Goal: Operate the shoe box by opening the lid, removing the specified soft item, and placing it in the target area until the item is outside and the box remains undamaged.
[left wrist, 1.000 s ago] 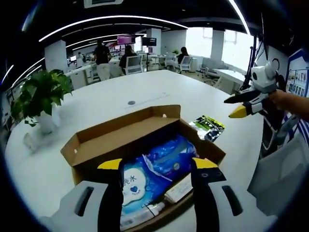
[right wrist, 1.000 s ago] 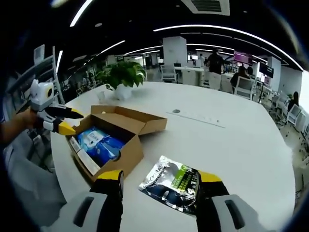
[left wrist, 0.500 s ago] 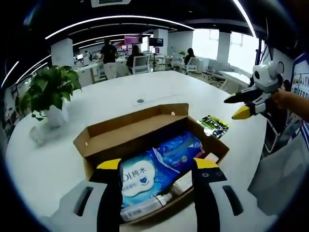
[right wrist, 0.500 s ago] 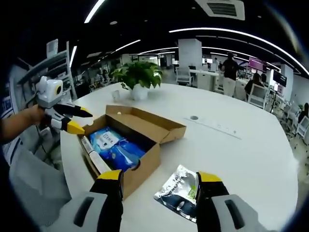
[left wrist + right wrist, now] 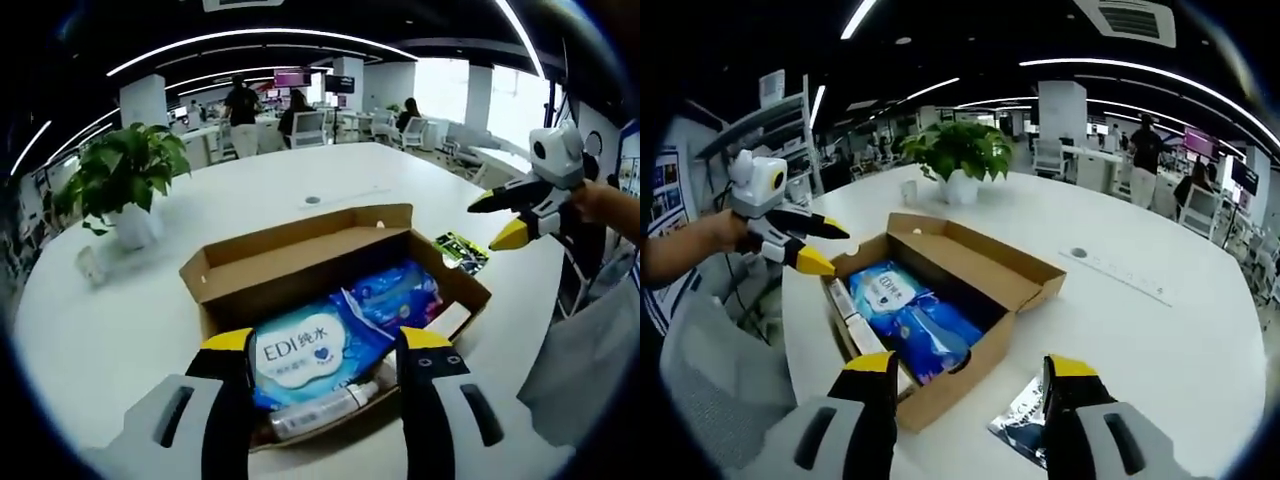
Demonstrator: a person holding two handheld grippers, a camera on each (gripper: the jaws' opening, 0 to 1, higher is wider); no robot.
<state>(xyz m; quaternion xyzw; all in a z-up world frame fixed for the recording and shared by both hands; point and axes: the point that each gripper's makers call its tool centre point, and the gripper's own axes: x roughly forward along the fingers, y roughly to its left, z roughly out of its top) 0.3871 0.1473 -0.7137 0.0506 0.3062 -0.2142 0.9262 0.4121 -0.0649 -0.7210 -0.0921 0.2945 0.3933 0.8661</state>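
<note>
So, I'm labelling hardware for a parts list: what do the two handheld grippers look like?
Both match: black jaws with yellow tips on pale grey bodies with dark slots. Left gripper, also at; right gripper, also at. No cables visible.

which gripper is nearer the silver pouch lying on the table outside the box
Right. The right gripper hangs just over the silver pouch, which lies beside one of its jaws. The left gripper is at the box's far end, with the box between.

Each gripper (image 5: 325, 345) has broad black jaws with yellow tips on a grey base with dark slots. The other gripper (image 5: 525, 205), at the right of the left gripper view, has a white body.
</note>
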